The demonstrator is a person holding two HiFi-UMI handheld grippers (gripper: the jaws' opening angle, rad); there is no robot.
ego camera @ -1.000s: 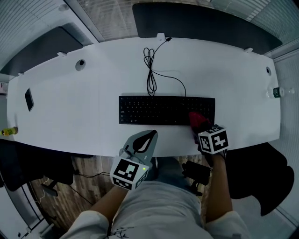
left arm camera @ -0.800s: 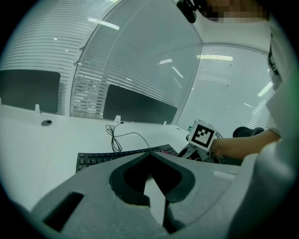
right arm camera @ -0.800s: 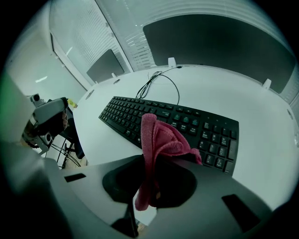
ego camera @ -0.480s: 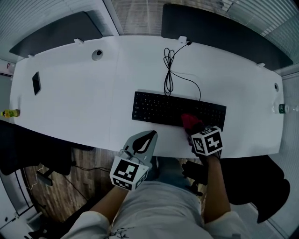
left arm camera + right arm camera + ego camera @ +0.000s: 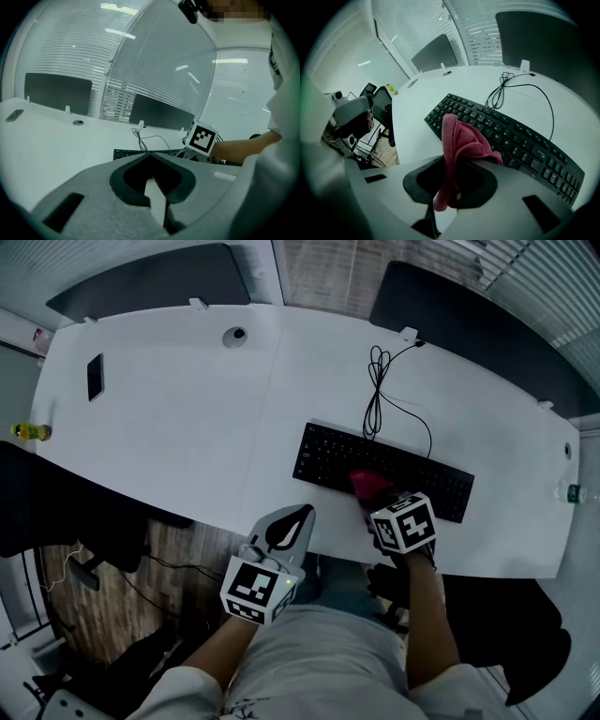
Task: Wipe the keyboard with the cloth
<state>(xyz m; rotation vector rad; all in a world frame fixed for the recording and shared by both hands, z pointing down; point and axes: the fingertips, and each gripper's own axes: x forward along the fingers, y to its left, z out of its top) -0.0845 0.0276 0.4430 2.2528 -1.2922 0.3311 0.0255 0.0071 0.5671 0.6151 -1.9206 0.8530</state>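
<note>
Right tool [image 5: 379, 506] pinched the pink cloth [image 5: 461, 140] onto the keyboard [image 5: 417, 476] to wipe; left tool [image 5: 152, 161], closed and empty, hung off the counter's [image 5: 187, 427] front edge.

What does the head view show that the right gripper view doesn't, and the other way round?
Only the head view: the person's right forearm and the marker cube atop the right gripper. Only the right gripper view: its jaws shut on a fold of the pink cloth. Both: the keyboard, its cable, the cloth over the keys and the left gripper.
</note>
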